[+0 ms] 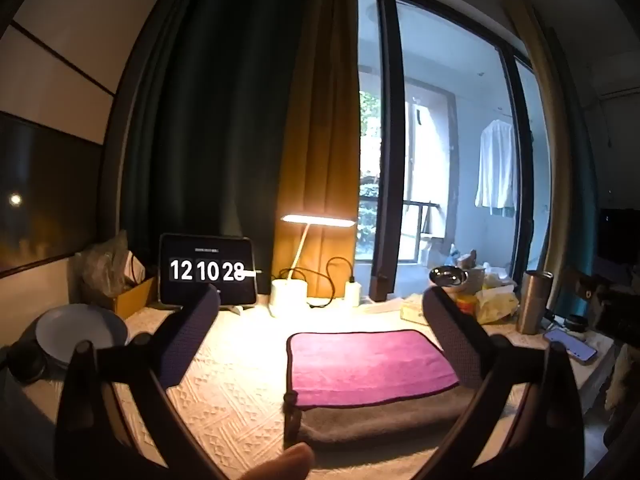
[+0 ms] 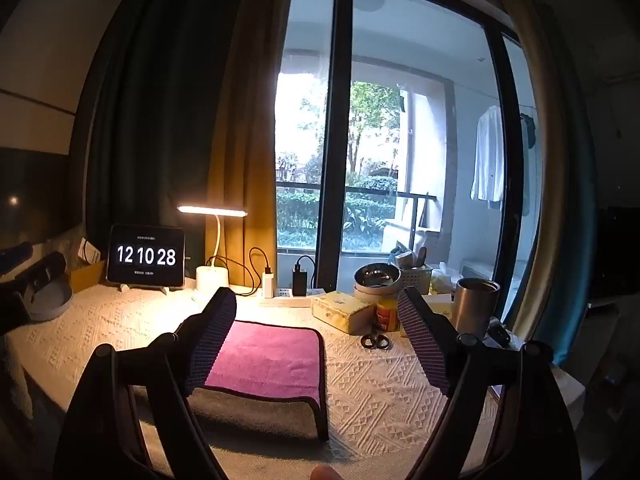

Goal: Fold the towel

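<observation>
your thumb tip pokes in at the bottom of each wrist view, closer than anything else. under everything lies the cream, diamond-embossed tablecloth (image 1: 224,392) over the table, and on it, near the front edge, the towel (image 1: 372,364): magenta on top, grey underside, dark binding, already doubled so a magenta panel covers the far part and a grey strip shows toward you. its long axis runs left to right, parallel to the front edge.

your left gripper (image 1: 320,336) hovers above the cloth with its jaws spread wide, holding nothing; the towel sits ahead and to its right, reaching under the right finger. your right gripper (image 2: 318,336) is likewise wide apart and empty, with the towel ahead and to its left, its right short edge between the two fingers. judging by that, each hand is about equally near its own end, so the next fold likely wants both near corners.

only the left view shows the white bowl (image 1: 80,332) at the left edge and the phone (image 1: 570,344) at the right. only the right view shows the scissors (image 2: 376,342), the yellow tissue box (image 2: 344,312) and the power strip (image 2: 286,296) along the back edge.
</observation>
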The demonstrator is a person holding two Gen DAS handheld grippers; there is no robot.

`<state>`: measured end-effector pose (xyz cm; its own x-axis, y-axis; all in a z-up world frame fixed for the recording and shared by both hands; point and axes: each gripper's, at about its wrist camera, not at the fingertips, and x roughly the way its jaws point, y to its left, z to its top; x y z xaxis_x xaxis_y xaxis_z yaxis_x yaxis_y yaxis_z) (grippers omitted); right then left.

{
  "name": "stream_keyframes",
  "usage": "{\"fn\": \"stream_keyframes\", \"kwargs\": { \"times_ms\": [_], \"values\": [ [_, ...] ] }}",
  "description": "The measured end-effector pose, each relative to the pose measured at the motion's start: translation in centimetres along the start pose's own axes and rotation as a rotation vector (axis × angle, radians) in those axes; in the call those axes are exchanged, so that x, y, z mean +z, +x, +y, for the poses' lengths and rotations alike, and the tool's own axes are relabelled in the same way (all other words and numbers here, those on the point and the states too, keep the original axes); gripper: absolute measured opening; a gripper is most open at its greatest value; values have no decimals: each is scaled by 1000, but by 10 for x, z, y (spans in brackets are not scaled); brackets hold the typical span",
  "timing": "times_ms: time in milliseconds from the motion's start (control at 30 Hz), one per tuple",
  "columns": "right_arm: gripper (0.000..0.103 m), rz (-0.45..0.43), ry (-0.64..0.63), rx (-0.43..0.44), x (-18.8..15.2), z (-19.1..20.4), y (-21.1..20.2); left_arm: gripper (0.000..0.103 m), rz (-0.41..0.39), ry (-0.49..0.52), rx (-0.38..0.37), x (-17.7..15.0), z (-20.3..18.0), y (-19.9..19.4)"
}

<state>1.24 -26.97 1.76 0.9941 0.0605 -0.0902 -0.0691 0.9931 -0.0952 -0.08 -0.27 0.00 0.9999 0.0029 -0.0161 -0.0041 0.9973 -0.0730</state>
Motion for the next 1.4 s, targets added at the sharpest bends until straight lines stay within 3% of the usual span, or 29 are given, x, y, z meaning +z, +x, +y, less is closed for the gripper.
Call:
{"fn": "stream_keyframes", "kwargs": {
  "times_ms": [167, 233, 1400],
  "values": [
    [85, 18, -24, -6, 1, 2, 1, 103, 24, -48, 5, 0, 2, 1],
    [85, 20, -32, -9, 0, 1, 1, 103, 56, -23, 7, -5, -2, 7],
    [85, 24, -18, 17, 2, 9, 2, 103, 45, -23, 17, -1, 4, 1]
  ]
}}
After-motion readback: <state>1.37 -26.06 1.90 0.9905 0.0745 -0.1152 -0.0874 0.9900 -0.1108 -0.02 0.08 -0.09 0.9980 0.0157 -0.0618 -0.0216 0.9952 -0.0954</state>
